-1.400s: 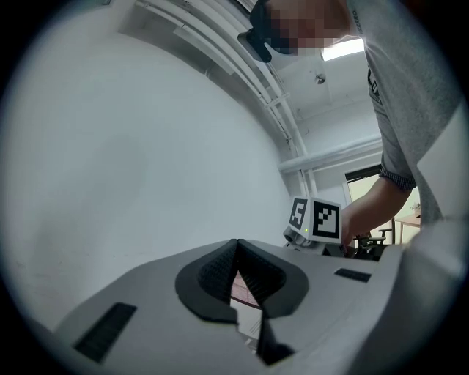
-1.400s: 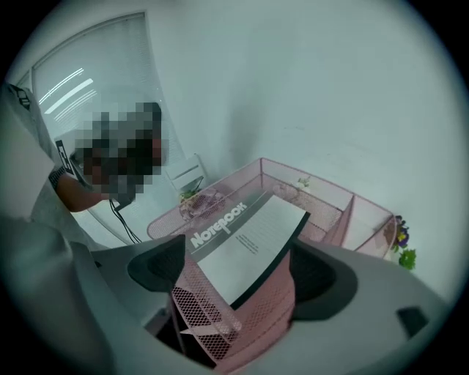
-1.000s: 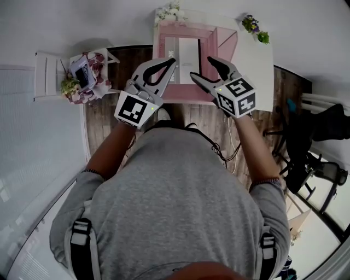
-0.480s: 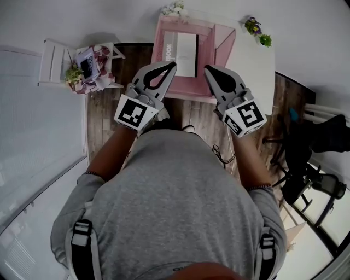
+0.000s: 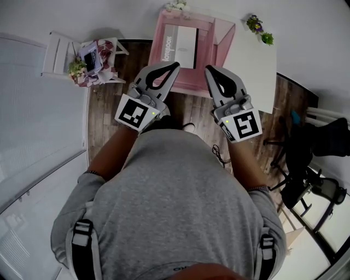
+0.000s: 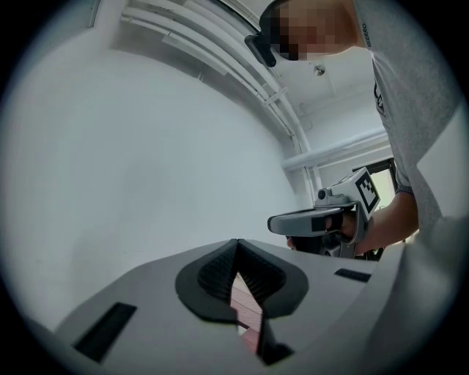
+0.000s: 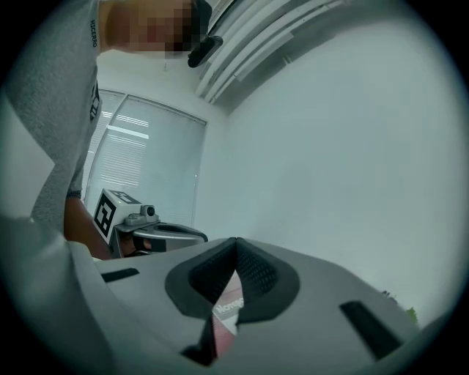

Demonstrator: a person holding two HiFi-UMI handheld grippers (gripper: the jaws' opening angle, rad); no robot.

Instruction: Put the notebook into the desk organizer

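Note:
The pink desk organizer (image 5: 190, 80) stands on the white table at the top of the head view. A white notebook (image 5: 181, 47) with a grey spine lies inside its left compartment. My left gripper (image 5: 176, 64) is shut and empty, its tip over the organizer's near left part. My right gripper (image 5: 207, 69) is also shut and empty, just right of the notebook. In the left gripper view my own jaws (image 6: 236, 242) meet, and the right gripper (image 6: 272, 222) hangs beyond them. The right gripper view shows its closed jaws (image 7: 237, 240), with the notebook (image 7: 229, 307) glimpsed below.
The white table (image 5: 257, 60) carries a small flower pot (image 5: 257, 24) at its far right and white flowers (image 5: 176, 5) behind the organizer. A white stand with flowers and small items (image 5: 87, 60) is on the left. A black chair (image 5: 322, 131) stands at the right over wooden floor.
The right gripper's jaws, open over the notebook a second ago, are now shut on nothing. Both grippers have drawn back from the organizer toward the person.

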